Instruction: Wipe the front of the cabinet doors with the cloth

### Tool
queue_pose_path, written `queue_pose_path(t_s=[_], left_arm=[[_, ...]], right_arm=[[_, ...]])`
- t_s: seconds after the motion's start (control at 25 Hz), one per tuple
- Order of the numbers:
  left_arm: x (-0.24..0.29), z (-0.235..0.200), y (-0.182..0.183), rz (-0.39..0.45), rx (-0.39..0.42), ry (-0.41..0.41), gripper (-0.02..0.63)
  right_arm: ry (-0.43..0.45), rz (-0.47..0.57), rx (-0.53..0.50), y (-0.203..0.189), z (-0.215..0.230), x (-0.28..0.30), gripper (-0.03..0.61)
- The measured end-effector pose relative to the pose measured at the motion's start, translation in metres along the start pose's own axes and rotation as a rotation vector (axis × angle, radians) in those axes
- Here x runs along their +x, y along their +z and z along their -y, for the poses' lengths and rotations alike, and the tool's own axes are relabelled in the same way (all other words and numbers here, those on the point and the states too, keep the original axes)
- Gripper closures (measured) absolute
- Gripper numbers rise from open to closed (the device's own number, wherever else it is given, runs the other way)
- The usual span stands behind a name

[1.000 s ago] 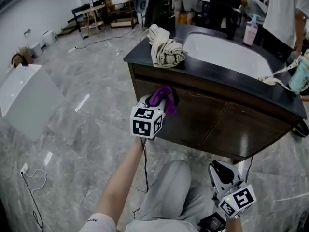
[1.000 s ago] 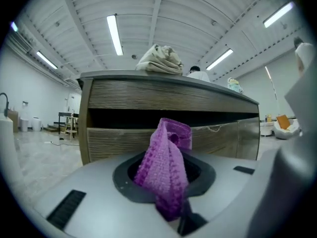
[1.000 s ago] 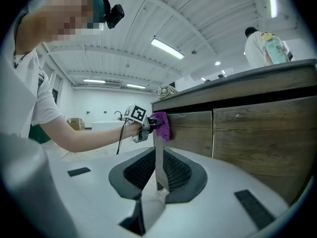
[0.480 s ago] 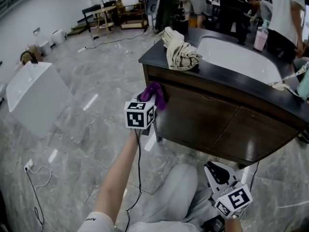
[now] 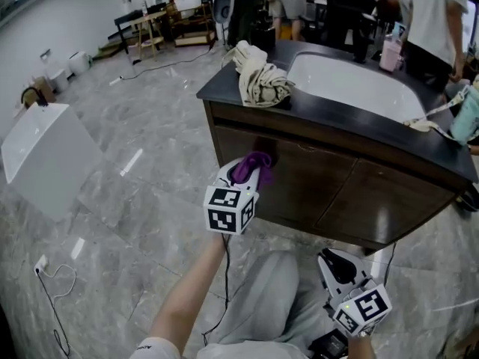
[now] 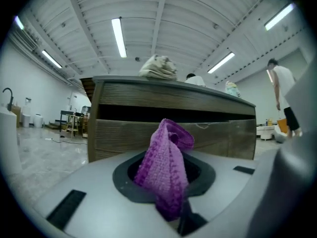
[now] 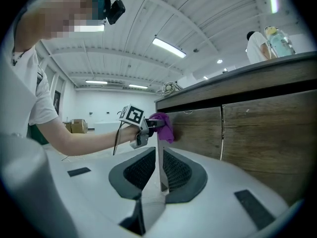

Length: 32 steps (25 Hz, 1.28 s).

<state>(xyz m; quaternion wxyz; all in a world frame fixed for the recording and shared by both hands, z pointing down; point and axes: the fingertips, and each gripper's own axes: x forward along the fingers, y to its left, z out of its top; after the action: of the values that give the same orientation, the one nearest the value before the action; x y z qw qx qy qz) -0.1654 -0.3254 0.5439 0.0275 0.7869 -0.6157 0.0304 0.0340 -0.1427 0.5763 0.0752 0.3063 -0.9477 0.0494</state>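
Note:
My left gripper (image 5: 251, 173) is shut on a purple cloth (image 5: 252, 164) and points level at the dark wood cabinet (image 5: 337, 193). The cloth sits against the upper part of the left door (image 5: 299, 182), close to the cabinet's left edge. In the left gripper view the cloth (image 6: 166, 165) bunches out of the gripper (image 6: 167, 185) in front of the door (image 6: 124, 133). My right gripper (image 5: 340, 264) hangs low near my knee, shut and empty. The right gripper view shows its closed jaws (image 7: 159, 167), the left gripper (image 7: 148, 125) and the cloth (image 7: 162, 125) on the door.
A beige rag (image 5: 262, 77) lies on the dark countertop (image 5: 224, 88) beside a white basin (image 5: 352, 84). A pink bottle (image 5: 389, 51) and a teal bottle (image 5: 468, 114) stand at the right. A white box (image 5: 45, 155) and a cable (image 5: 52, 290) are on the marble floor. People stand behind the counter.
The left gripper swung the cloth left to the cabinet's corner, then came back right onto the left door. The right gripper stayed where it was.

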Motion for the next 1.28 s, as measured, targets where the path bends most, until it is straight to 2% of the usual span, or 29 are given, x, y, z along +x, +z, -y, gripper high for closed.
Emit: queue_pose_path(t_s=[0.16, 0.56, 0.76, 1.28], left_arm=[[0.016, 0.073, -0.010, 0.018, 0.047, -0.085, 0.531], [0.065, 0.191, -0.043, -0.002, 0.022, -0.192, 0.531], [0.074, 0.203, -0.051, 0.009, 0.004, -0.166, 0.531], [0.077, 0.173, -0.054, -0.004, 0.080, -0.167, 0.531]], right_arm=[[-0.024, -0.008, -0.001, -0.003, 0.005, -0.013, 0.518], [-0.107, -0.019, 0.047, -0.014, 0.031, -0.044, 0.518], [-0.125, -0.008, 0.047, -0.010, 0.036, -0.055, 0.518], [-0.117, -0.024, 0.058, -0.020, 0.036, -0.053, 0.518]])
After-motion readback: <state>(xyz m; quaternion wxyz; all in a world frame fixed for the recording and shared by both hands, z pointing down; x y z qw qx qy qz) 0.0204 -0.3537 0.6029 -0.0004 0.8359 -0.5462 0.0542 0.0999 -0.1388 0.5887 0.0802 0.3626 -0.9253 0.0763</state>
